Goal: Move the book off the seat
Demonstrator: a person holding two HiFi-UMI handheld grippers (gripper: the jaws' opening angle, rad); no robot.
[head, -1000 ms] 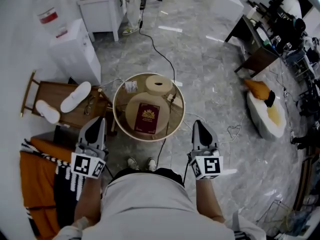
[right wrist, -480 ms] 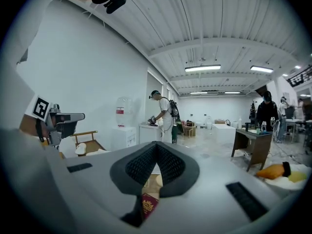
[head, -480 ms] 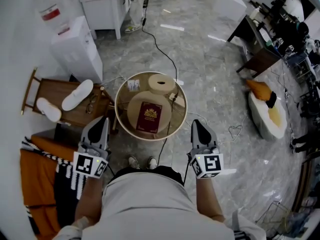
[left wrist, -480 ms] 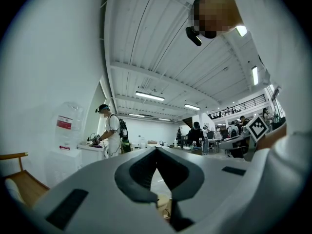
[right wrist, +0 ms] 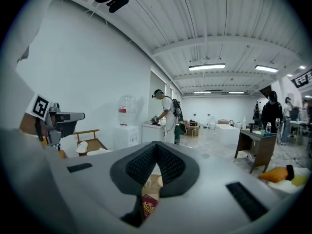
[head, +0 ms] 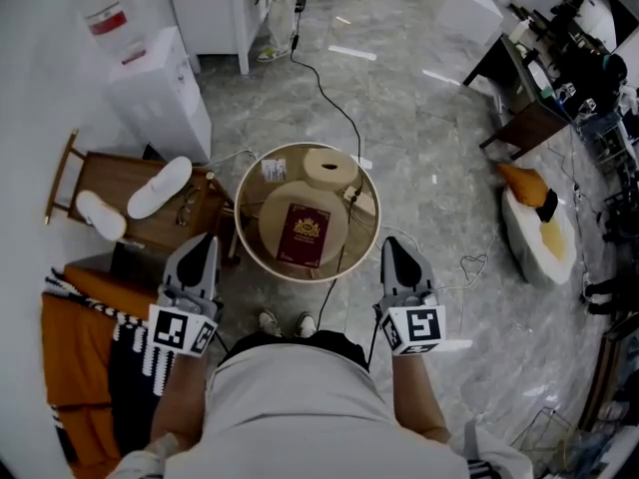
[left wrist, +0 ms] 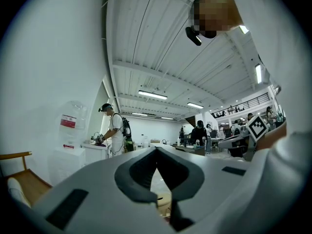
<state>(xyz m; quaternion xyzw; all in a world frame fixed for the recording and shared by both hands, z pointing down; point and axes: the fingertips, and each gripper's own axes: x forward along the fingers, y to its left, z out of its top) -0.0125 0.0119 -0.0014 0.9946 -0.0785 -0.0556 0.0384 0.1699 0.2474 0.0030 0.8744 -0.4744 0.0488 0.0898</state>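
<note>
The book (head: 309,236) is thin, with a dark red cover and a gold crest in the middle of it (there is also small gold lettering by the crest, too small to read). It lies flat with the cover up on the round pale seat (head: 275,218), near the seat's middle. Its long sides run from near to far, turned a little. Just behind it, at the far edge, lies a pale ring-shaped roll (head: 330,169). A black cable (head: 321,90) comes from far over the grey floor (head: 429,198) and passes close by the right side of the book.

The left hand-held gripper (head: 205,239) is closed. In the left gripper view its two dark pads meet at the tips and nothing is between them. The right hand-held gripper (head: 391,244) is closed in the same way and also empty. In the right gripper view a piece of the red cover with the crest shows through the small gap under the pads.

In the head view both are held on the near side of the seat, one at its left and one at its right. They are apart from the book and do not touch it.

Further left stands a wooden chair (head: 120,203) with two white slippers (head: 157,188) on it.
</note>
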